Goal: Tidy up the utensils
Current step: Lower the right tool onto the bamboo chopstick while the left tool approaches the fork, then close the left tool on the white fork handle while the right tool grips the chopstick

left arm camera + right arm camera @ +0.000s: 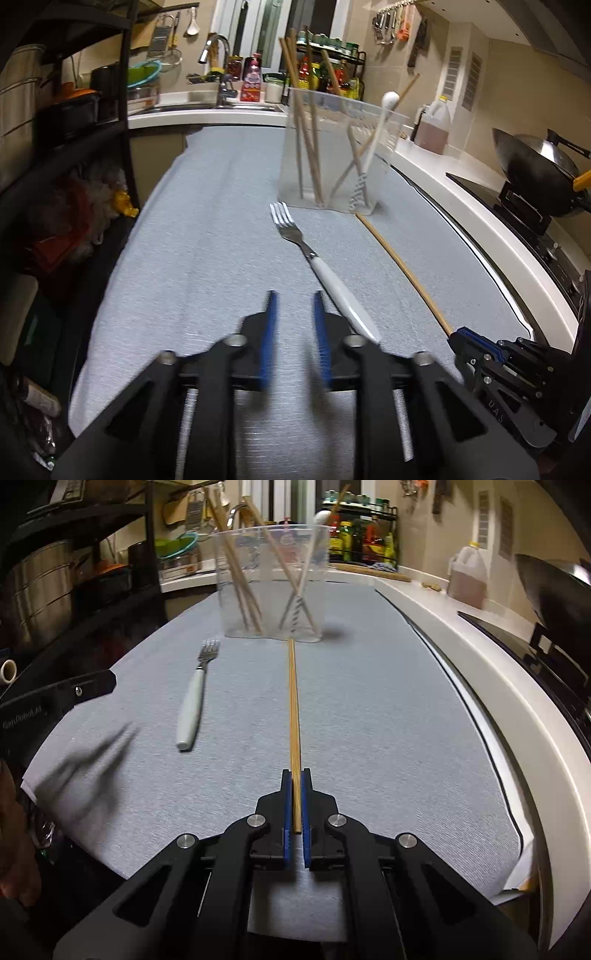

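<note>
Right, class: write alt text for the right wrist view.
The right tongs are shut on a chopstick lying on a grey cloth. A fork lies left of it, before a clear tub of utensils.

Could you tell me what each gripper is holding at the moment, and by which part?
The right gripper is shut on the near end of a wooden chopstick. The left gripper is open and holds nothing.

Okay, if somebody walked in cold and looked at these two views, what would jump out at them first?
Probably the long chopstick clamped in the shut right gripper, running up the grey cloth toward the clear container of utensils. Left of it lies a white-handled fork, with the open left gripper near its handle.
</note>
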Tool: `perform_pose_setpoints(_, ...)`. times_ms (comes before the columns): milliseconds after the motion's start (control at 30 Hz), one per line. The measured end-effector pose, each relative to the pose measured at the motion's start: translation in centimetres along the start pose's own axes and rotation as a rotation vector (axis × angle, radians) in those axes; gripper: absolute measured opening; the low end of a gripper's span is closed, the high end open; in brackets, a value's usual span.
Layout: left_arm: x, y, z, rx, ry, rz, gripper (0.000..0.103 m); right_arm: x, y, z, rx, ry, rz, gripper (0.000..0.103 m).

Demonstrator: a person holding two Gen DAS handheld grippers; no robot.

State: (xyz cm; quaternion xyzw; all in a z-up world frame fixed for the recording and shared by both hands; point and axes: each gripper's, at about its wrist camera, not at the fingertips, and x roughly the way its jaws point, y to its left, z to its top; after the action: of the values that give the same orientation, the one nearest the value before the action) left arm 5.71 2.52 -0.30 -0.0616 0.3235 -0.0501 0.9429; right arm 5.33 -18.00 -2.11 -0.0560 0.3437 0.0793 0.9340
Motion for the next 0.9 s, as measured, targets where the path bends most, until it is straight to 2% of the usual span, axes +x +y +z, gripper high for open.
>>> perform_pose_setpoints(133,0.8,-2.1,0.0,0.033,0.008,-0.004,0.043,0.1,-1.5,0.0,0.048,0.002,-0.028,0.006)
perform_pose_setpoints(167,1.2,-2.6,0.0,0.039,0.014,0.0,0.049,0.1,-1.7,0.0,0.055,0.005,-0.031,0.006)
perform_pose_setpoints(233,1.8,-3.2,0.2,0.042,0.025,0.008,0.052,0.2,-2.0,-0.1,0.069,0.008,-0.032,0.007)
perform_pose_setpoints(300,2.5,-3.7,0.3,0.048,0.038,0.025,0.062,0.4,-2.0,0.0,0.066,0.007,-0.027,0.011)
perform_pose_setpoints(367,3.6,-4.3,0.3,0.065,0.07,0.067,0.062,0.4,-1.9,0.0,0.056,0.006,-0.029,0.015)
perform_pose_setpoints(500,4.5,-4.5,0.2,0.061,0.1,0.071,0.061,0.4,-1.9,0.0,0.052,0.003,-0.028,0.016)
perform_pose_setpoints(667,4.6,-4.5,0.0,0.085,0.112,0.092,0.046,0.4,-1.8,0.0,0.044,-0.001,-0.028,0.016)
perform_pose_setpoints(700,4.6,-4.2,-0.1,0.084,0.115,0.096,0.037,0.4,-1.8,0.0,0.044,-0.001,-0.027,0.015)
perform_pose_setpoints(800,4.6,-3.4,-0.3,0.075,0.127,0.114,0.02,0.4,-1.6,0.0,0.039,0.001,-0.011,0.008)
perform_pose_setpoints(900,4.4,-2.6,-0.3,0.066,0.12,0.126,0.018,0.3,-1.3,0.0,0.03,0.002,-0.014,0.005)
